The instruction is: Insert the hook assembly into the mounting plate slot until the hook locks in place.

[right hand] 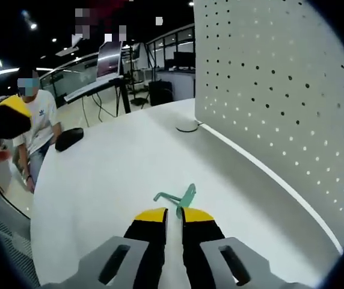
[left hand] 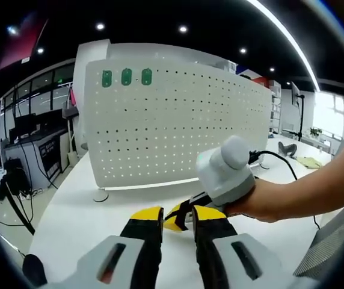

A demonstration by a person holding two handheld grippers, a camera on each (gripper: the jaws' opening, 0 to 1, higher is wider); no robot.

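Pegboard [left hand: 178,126] standing upright on the white tabletop [left hand: 82,223], dead ahead of the left tongs [left hand: 178,218], dotted with rows of small holes. Three green hooks [left hand: 126,77] already seated in a row near its upper left corner, well beyond the tips. Curved foot [left hand: 101,195] propping the board's near edge, ahead and left of the tongs. Black cable [left hand: 280,161] trailing across the tabletop off to the right. Office desks and monitors further back on the left, ceiling spots above.

Coming in from the right, straight across the front of the left tongs: a hand [left hand: 262,201] holding the right tongs [left hand: 181,217], whose yellow tips sit just beyond and between the left pair, crowding the path to the board. Left tongs parted by a moderate gap, gripping nothing.

From the right gripper view: same pegboard [right hand: 268,102] rising close on the right of the right tongs [right hand: 174,215], a dark pouch-like object [right hand: 68,139] far off to the left, a seated person [right hand: 36,126] beyond the tabletop edge. Green hook [right hand: 181,200] pinched at the very tips, jaws squeezed nearly together on its lower end, its long arm jutting forward and left just above the tabletop, apart from the board.
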